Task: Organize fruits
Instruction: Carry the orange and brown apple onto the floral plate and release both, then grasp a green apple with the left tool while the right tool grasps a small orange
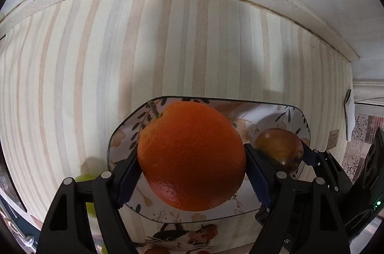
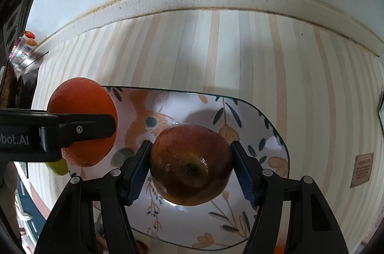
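Fruit count: one dimpled orange [image 1: 192, 158] clamped by left gripper [image 1: 193, 172], one glossy apple [image 2: 190, 164] pinched by right gripper [image 2: 190, 168], over one floral plate [image 2: 240, 230].

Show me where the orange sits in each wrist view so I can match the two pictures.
Left wrist view: the orange fills the lower centre, clamped in the left gripper.
Right wrist view: the orange is at the left edge, partly behind the left gripper's black finger.
Shared landmark: the floral plate lies under the fruit in both views.
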The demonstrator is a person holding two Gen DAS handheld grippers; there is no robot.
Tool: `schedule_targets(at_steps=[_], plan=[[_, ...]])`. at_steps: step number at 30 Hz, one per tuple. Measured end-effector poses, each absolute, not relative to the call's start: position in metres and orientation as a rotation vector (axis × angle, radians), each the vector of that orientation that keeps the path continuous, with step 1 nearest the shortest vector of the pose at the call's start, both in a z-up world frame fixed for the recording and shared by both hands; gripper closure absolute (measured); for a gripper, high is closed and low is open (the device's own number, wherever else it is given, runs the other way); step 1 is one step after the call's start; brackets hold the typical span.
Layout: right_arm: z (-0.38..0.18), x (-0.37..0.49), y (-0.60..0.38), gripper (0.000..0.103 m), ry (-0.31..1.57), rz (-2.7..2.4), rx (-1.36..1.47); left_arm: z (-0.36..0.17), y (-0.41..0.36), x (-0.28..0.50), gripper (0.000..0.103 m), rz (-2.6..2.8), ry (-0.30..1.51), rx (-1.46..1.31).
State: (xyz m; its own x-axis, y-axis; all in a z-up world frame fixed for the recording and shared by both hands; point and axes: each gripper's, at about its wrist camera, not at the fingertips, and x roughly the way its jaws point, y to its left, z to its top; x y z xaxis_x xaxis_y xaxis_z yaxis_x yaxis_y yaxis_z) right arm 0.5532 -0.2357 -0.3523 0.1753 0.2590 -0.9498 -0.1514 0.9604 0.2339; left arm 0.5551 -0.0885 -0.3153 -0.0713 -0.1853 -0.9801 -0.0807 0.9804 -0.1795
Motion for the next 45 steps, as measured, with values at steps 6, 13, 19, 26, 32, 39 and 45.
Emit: schedule_targets(at_steps=[6, 13, 19, 26, 32, 39, 45], plan=[[-0.352, 0.558, -0.234, 0.030, 1.371, 0.301, 0.099, -0.328, -0.089, 0.555, 0.024, -0.068, 1.671, -0.192], [-0.348, 0.559, -0.244, 0.010, 1.391, 0.286, 0.150, -0.337, -0.093, 0.562, 0.024, -0.054, 1.695, -0.195], [-0.340, 0.554, -0.258, 0.007, 1.402, 0.249, 0.183, -0.327, -0.080, 0.561, 0.019, -0.047, 1.673, -0.227], [-0.318, 0.531, -0.262, 0.007, 1.426, 0.194, 0.167, -0.284, -0.074, 0.547, 0.018, -0.023, 1.565, -0.155], [-0.288, 0.497, -0.263, 0.007, 1.413, 0.161, 0.141, -0.260, -0.071, 0.512, 0.018, 0.004, 1.496, -0.087], [-0.248, 0.448, -0.263, 0.007, 1.362, 0.116, 0.100, -0.237, -0.057, 0.463, 0.018, 0.005, 1.438, -0.047], [-0.222, 0.413, -0.267, 0.007, 1.315, 0.091, 0.123, -0.216, -0.054, 0.428, 0.018, 0.002, 1.382, -0.038]])
